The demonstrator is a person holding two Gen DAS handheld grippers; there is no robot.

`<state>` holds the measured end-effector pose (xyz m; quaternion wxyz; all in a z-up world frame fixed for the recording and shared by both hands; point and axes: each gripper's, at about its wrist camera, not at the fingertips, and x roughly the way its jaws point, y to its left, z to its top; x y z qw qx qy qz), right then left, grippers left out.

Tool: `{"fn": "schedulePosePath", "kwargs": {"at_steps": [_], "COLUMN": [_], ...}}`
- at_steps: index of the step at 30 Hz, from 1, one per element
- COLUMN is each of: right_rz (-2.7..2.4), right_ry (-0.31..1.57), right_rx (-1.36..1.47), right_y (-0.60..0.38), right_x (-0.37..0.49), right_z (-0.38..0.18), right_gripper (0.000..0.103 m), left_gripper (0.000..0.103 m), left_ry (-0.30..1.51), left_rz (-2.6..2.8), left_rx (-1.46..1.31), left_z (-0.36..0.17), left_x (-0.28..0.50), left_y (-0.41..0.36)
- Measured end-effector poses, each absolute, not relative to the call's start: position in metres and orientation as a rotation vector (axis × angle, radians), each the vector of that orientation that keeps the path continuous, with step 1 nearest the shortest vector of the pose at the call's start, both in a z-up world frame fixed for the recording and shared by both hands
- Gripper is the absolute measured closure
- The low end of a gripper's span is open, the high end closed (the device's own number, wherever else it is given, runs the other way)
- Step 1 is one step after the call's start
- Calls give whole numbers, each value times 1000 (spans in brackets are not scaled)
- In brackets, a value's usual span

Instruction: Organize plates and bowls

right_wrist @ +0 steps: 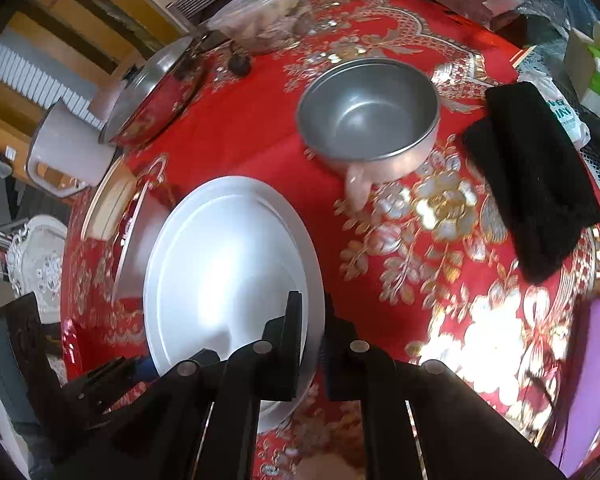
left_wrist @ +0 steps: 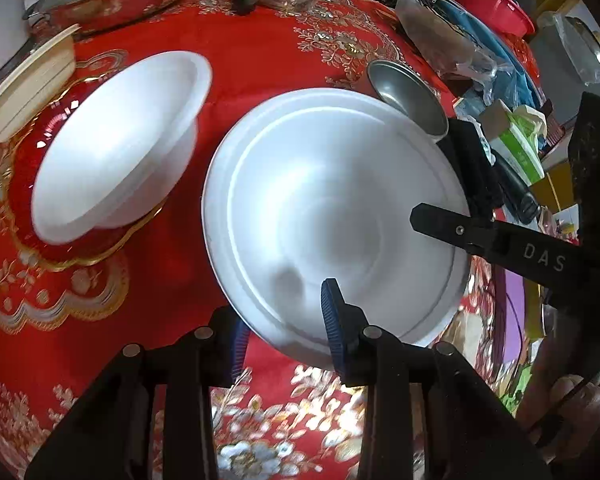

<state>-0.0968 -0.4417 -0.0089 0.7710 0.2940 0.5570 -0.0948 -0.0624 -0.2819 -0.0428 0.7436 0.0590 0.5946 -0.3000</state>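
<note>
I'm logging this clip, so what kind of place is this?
Probably a home dining table: a red tablecloth carrying a lidded pan, a metal bowl and a food tub.

The large round white foam plate [left_wrist: 332,216] has a raised rim and a shallow stepped well. It is tilted, its far edge against the small grey metal bowl [left_wrist: 410,96]. Seen from the right wrist, the plate [right_wrist: 228,264] stands on edge-like tilt above the red patterned cloth. The metal bowl [right_wrist: 370,118] sits upright and empty, with a small side handle. The white foam bowl [left_wrist: 120,140] with a wide flared rim rests, tilted, on a red gold-edged plate [left_wrist: 32,216].
</note>
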Motion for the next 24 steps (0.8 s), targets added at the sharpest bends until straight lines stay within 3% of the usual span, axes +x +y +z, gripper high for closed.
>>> {"fn": "schedulePosePath", "kwargs": {"at_steps": [24], "right_rz": [-8], "right_ry": [1337], "right_rx": [529], "right_y": [-301], "right_x": [-109], "right_z": [-8], "right_gripper": [88], "left_gripper": [72], "left_ry": [1297], "left_rz": [-549], "left_rx": [121], "left_z": [-30], "left_x": [-84], "left_y": [-152]}}
